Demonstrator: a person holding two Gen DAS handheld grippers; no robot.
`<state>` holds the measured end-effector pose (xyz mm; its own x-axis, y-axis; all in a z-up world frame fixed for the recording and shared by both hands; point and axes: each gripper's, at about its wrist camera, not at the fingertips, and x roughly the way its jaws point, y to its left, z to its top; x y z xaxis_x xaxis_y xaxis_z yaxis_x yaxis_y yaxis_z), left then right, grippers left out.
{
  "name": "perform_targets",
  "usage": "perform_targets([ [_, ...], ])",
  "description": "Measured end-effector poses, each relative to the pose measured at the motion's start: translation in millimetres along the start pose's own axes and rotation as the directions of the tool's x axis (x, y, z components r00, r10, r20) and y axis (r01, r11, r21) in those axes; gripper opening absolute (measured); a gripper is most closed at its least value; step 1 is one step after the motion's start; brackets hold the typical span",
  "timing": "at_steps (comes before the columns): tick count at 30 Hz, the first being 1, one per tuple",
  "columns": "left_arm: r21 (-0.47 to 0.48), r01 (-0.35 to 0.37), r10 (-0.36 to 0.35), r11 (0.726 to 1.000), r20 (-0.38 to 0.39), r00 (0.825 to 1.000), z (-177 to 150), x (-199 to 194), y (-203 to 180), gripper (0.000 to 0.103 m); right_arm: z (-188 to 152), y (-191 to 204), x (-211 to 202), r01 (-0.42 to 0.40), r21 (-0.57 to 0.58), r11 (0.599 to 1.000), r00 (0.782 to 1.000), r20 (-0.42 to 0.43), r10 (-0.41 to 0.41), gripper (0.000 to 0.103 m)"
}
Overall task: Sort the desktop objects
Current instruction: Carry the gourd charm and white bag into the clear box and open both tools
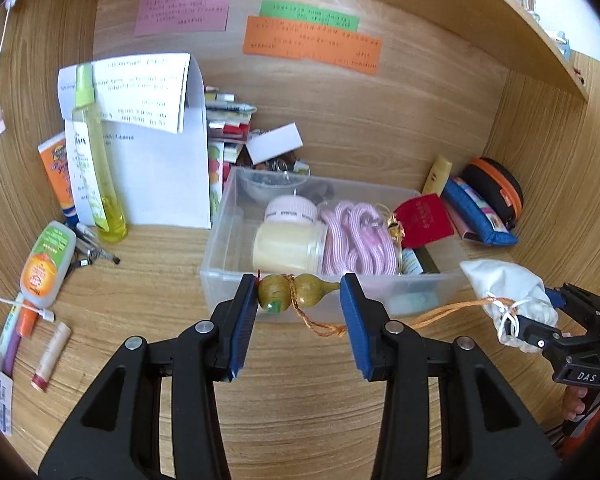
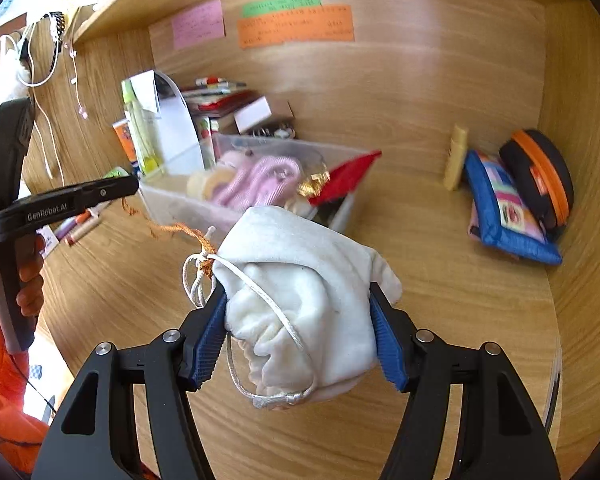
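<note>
- Wooden desk [image 1: 300, 420] in a wood-walled nook — pink, green and orange notes [image 1: 312, 42] stuck on the far wall
- Clear plastic bin [image 1: 228, 264] sits mid-desk, holding a jar and pink cord; bottles and tubes lie at left, pouches at right
- Left gripper [image 1: 300, 300] pinches a small gourd charm [image 1: 292, 292] end to end, just in front of the bin's near wall
- Orange cord [image 1: 452, 312] runs from the charm to a white drawstring pouch [image 2: 300, 304]
- Right gripper [image 2: 300, 332] squeezes that pouch between both pads, above the desk

"DAS" on right tool [image 1: 528, 320]; "GenRobot.AI" on left tool [image 2: 112, 190]
</note>
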<state>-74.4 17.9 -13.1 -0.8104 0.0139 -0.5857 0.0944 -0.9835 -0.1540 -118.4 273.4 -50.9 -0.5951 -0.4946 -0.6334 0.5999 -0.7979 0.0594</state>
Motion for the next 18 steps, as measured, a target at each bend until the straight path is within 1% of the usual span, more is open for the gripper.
perform_targets([
  [4,0.009,-0.002,0.002,1.000,0.018,1.000,7.6,1.8,0.9,0.042,16.0,1.8,7.2,0.009,0.010,1.000,0.999,0.037,-0.010,0.062],
  [8,0.006,-0.006,0.006,1.000,0.020,1.000,14.2,12.0,5.8,0.042,30.9,0.1,18.1,0.018,0.031,0.999,0.998,0.065,-0.020,0.062],
  [12,-0.004,-0.037,0.037,0.999,0.032,0.999,21.3,22.2,12.9,0.042,47.8,-5.5,33.4,0.012,0.079,0.997,0.997,0.075,-0.018,0.062],
  [14,-0.014,-0.052,0.052,0.999,0.032,0.998,24.6,28.8,17.5,0.042,54.8,-6.0,40.8,0.030,0.097,0.995,0.996,0.082,-0.038,0.062],
  [16,-0.019,-0.053,0.053,0.998,0.030,0.998,26.5,34.2,20.6,0.042,60.4,-5.2,47.6,0.042,0.101,0.994,0.995,0.086,-0.050,0.062],
  [18,-0.025,-0.052,0.053,0.998,0.026,0.998,27.6,39.2,23.4,0.042,65.0,-6.5,56.4,0.036,0.115,0.993,0.996,0.083,-0.046,0.062],
])
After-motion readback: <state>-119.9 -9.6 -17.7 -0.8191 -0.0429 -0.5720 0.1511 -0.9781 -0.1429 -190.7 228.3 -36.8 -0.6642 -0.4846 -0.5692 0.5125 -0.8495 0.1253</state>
